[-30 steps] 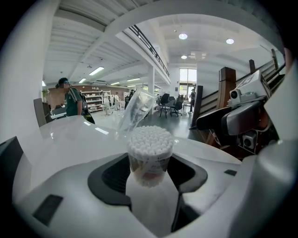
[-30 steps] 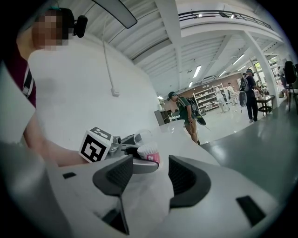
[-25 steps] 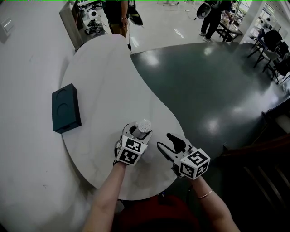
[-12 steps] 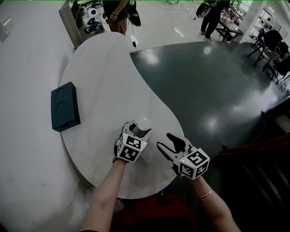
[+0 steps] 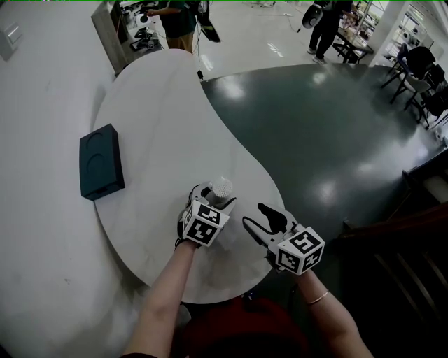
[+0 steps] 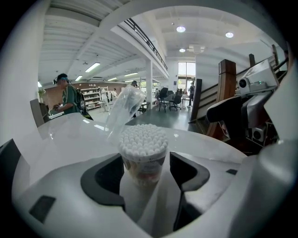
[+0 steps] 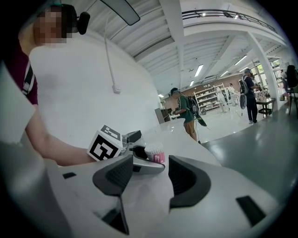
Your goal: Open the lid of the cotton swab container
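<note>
The cotton swab container (image 5: 222,187) stands upright on the white table (image 5: 161,126) near its front edge. It is full of white swab tips (image 6: 143,139), and its clear lid (image 6: 122,109) is flipped up behind it. My left gripper (image 5: 211,197) has the container (image 6: 143,160) between its jaws, which are opening, and a thin gap shows on each side. My right gripper (image 5: 257,218) rests open and empty just to the right. The right gripper view shows its empty gripper (image 7: 146,174) facing the container (image 7: 156,152).
A dark rectangular box (image 5: 101,163) lies at the table's left edge. The table's curved right edge drops to a dark glossy floor (image 5: 329,133) close beside my right gripper. A person (image 5: 178,21) stands past the far end of the table.
My left gripper has shifted slightly around the container. The right gripper and the container have stayed where they were.
</note>
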### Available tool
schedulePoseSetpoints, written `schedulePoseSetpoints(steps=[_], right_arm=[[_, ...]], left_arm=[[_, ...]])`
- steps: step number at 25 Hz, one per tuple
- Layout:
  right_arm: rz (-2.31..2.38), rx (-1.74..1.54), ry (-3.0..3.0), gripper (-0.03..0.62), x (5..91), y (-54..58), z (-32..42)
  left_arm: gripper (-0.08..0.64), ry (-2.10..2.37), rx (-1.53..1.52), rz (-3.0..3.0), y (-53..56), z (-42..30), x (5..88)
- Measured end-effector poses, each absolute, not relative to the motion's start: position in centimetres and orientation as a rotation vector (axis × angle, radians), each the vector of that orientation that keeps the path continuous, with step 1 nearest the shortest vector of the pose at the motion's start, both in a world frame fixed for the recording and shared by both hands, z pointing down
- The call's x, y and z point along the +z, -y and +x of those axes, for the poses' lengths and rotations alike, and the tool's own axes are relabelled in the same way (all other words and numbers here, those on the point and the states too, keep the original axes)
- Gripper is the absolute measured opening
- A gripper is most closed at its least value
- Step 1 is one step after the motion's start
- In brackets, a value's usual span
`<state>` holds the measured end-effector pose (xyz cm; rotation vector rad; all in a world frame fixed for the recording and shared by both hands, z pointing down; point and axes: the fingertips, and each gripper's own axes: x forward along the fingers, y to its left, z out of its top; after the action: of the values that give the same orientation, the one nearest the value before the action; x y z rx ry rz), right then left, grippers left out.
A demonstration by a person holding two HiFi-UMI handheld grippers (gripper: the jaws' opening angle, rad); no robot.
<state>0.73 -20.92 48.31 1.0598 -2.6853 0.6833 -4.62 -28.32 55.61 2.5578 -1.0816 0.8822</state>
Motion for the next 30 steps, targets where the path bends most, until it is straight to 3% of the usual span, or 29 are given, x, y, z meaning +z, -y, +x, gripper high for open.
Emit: schedulePoseSetpoints(steps=[21, 30], right_arm=[[1.114, 0.694, 2.73, 0.25, 47.3, 18.1, 2.0], [1.119, 0.683, 2.761, 0.25, 46.4, 15.5, 3.1]], left_arm=[[0.296, 1.211, 0.836, 2.385, 21.3, -8.0, 54.9], [0.206, 1.299, 0.782, 2.362, 18.3, -7.5, 53.4]])
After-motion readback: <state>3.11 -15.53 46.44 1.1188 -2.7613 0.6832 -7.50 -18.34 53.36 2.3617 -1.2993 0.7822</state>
